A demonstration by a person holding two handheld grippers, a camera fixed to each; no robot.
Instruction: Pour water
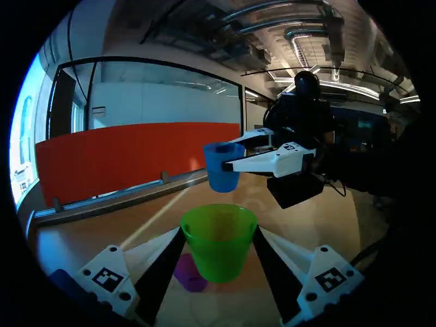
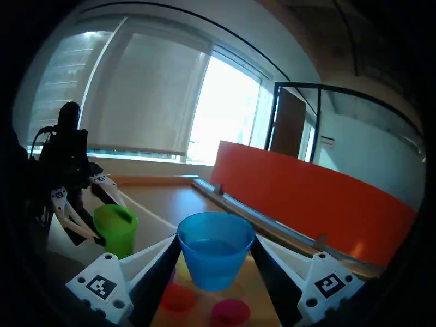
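The right claw (image 2: 215, 240) is squeezing the probably bendy blue plastic water cup (image 2: 215, 267) by its sides, near the green plastic cup (image 1: 219, 256) the left claw (image 1: 218, 231) is gripping.

Gap: we see open air between the translucent green plastic cup (image 1: 219, 240) and the translucent blue plastic cup (image 1: 220, 166) beyond.
Below: a round red plastic piece (image 2: 177, 298) occupies the wooden tabletop (image 2: 163, 204).
Flank: a long orange partition panel (image 2: 310, 201) walls one side.

No word, brand or number could be read. The square black-and-white markers (image 1: 107, 279) on the left gripper (image 1: 218, 231) bore patterns only; a notice (image 1: 98, 111) on the glass wall (image 1: 163, 98), far ahead to its left, was too small.
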